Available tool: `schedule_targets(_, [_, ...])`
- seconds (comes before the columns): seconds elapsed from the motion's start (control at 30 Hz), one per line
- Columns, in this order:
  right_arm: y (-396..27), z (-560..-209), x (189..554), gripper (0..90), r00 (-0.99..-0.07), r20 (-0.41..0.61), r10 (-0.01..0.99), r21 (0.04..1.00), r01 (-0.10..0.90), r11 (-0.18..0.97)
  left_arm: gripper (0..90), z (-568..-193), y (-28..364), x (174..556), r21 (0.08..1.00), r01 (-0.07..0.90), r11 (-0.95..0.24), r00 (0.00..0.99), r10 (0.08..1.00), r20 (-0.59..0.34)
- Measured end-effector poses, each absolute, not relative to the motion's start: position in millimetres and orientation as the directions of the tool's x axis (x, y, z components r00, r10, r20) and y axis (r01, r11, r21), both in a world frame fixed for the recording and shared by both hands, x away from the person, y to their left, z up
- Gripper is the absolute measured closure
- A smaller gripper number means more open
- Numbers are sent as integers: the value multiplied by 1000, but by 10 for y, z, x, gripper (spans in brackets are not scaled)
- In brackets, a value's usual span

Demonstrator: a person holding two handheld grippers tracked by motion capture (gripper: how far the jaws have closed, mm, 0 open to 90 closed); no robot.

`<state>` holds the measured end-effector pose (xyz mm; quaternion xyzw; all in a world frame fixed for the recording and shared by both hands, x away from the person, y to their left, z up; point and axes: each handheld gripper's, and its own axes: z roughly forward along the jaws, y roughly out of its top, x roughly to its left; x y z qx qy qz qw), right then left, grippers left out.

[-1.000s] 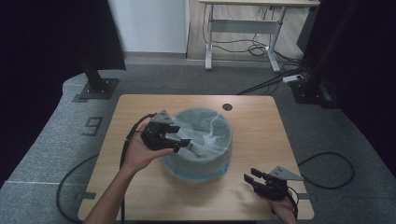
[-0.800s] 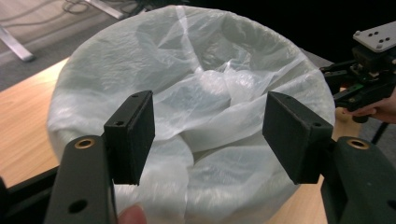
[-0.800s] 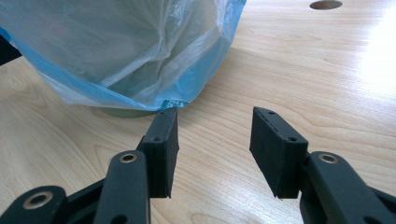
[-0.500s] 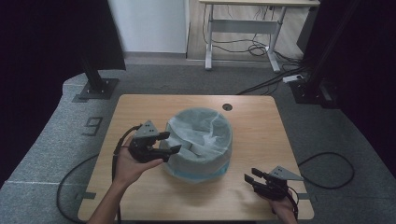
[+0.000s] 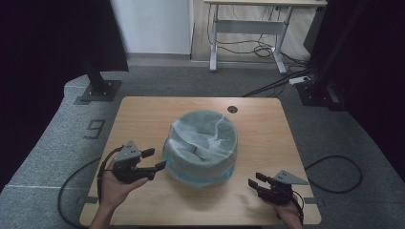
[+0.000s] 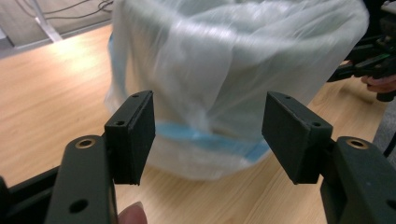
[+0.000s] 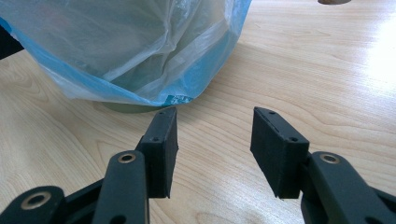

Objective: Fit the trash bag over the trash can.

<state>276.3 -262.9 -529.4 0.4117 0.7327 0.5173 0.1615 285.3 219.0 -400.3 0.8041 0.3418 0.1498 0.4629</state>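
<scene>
1. Round grey bin lined with a translucent pale-blue plastic bag (image 5: 201, 148) sits mid-worktop on the wooden table (image 5: 143, 114).
2. Left gripper (image 5: 155, 164) just beside the bin's left side, jaws spread, nothing between them.
3. Right gripper (image 5: 255, 182) near the front right corner, jaws spread too, empty.

A table (image 5: 143, 114) stands in the middle of the room. At its centre sits a bin (image 5: 200, 148) with a bag (image 6: 233, 60) draped in and over it. The left gripper (image 5: 155, 162) lies just left of the bin, jaws pointing at it. The right gripper (image 5: 252, 180) rests near the table's front right corner, apart from the bin. Behind the table stands a desk (image 5: 248, 28).
</scene>
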Motion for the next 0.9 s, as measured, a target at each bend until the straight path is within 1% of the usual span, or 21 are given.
schedule_targets(0.17, [-2608,-5305,2769,502,-610,188,770,888,440,131,345,-4174,2324,2833,835,445,-324,698,709,-98])
schedule_targets(0.37, [-2597,-5312,2769,502,-612,188,768,887,442,134,345,-4357,2393,2845,815,477,-329,679,727,-105])
schedule_targets(0.9, [-2601,-5309,2769,496,-609,187,771,887,441,134,345,-4465,2428,2879,805,503,-315,674,726,-138])
